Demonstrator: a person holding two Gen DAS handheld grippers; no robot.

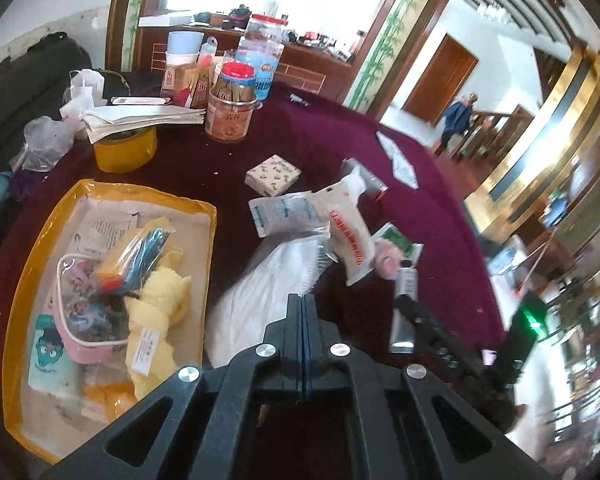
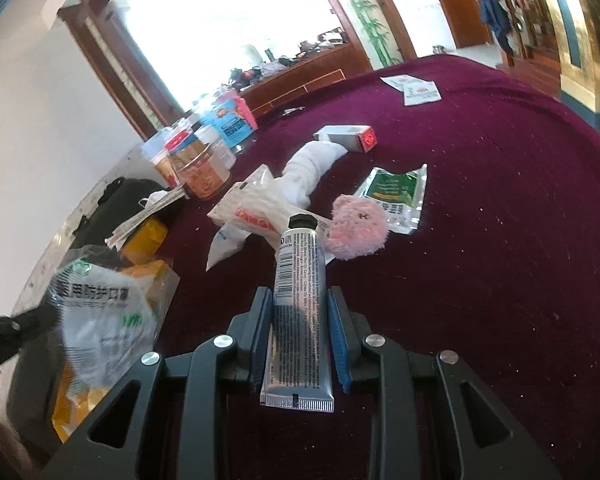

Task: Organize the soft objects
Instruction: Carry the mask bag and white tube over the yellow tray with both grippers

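Standing upright between right tool (image 2: 300, 320) pads: tube (image 2: 298, 300).

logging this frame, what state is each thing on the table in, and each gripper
left gripper: shut, looks empty
right gripper: shut on the silver tube
silver tube: black cap on, held between the pads
mask packet: sealed, tilted over the tray edge
yellow tray: open, part filled with soft items
pink plush: lying on the cloth, loose
white rolled cloth: rolled, lying flat
red-lid jar: lid on, upright
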